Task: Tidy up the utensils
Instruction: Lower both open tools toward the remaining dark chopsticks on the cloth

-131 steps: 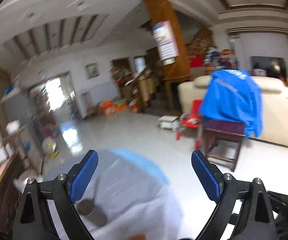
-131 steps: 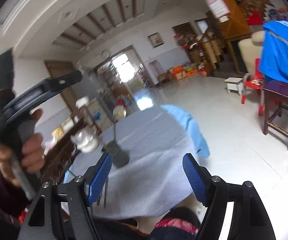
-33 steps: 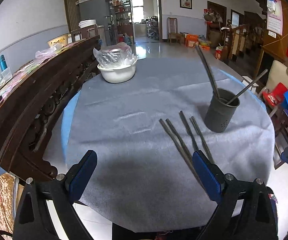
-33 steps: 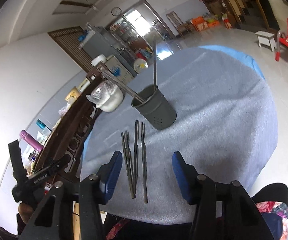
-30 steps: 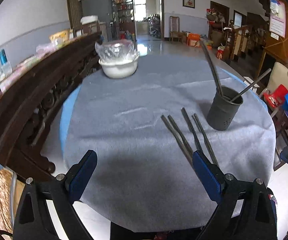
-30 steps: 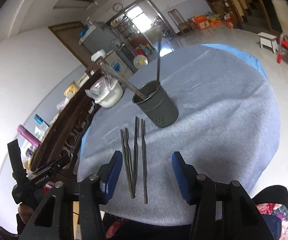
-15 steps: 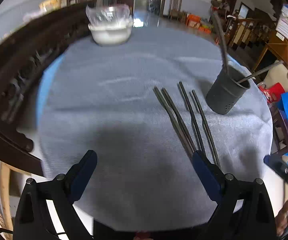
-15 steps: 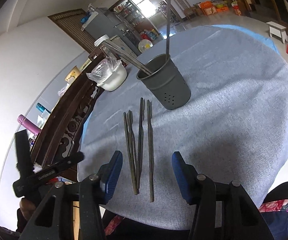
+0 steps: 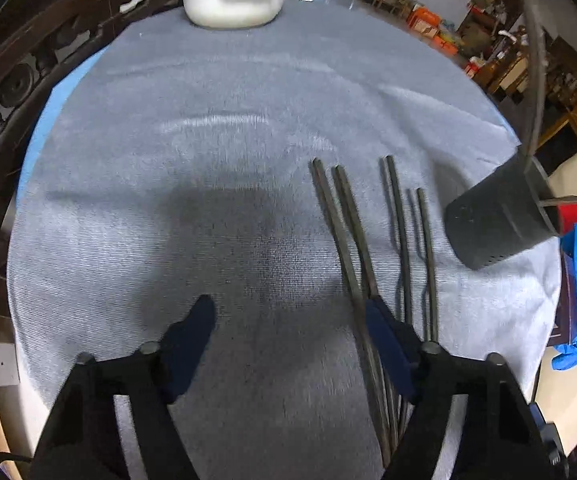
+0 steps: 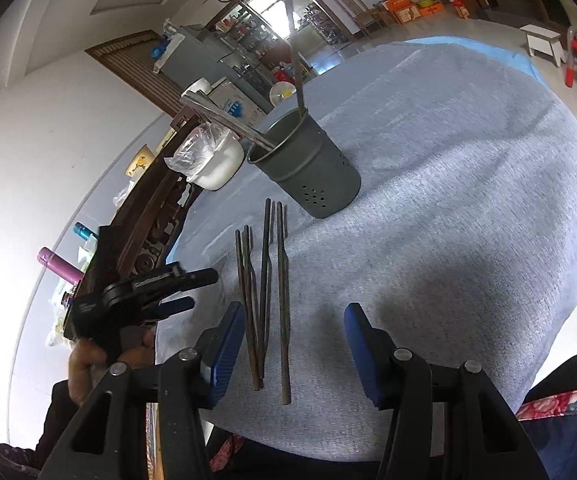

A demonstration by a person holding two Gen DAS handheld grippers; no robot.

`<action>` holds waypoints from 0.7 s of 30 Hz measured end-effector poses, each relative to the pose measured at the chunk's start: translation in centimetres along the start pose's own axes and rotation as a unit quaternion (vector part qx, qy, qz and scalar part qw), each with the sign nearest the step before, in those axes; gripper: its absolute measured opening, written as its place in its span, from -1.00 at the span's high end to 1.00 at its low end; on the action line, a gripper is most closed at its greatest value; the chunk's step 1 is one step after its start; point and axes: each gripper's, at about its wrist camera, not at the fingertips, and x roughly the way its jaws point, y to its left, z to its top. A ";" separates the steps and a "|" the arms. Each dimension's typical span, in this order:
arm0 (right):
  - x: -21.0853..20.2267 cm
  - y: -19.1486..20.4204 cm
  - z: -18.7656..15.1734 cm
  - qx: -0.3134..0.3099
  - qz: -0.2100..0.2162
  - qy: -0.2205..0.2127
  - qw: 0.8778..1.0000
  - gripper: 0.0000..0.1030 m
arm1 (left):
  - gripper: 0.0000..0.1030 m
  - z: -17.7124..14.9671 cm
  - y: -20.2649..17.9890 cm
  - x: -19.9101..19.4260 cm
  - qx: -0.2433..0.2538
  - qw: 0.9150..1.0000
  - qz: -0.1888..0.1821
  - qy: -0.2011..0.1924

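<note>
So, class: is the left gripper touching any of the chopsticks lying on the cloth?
Cannot tell. In the left wrist view the left gripper has one pad overlapping the loose chopsticks, but neither view shows contact or a gap plainly.

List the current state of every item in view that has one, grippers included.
Left gripper: open, jaws just closing in, nothing clamped.
Right gripper: open, empty, above the loose chopsticks.
Loose chopsticks: four, flat on the cloth.
Utensil holder: upright, two chopsticks leaning inside.
White bowl: upright, clear plastic bag in it.
Tablecloth: spread over the table.
</note>
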 end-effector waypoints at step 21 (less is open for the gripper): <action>-0.4 -2.0 0.0 0.022 0.010 -0.004 1.000 -0.08 | -0.31 -0.6 -1.7 1.8 0.018 0.999 0.005 0.027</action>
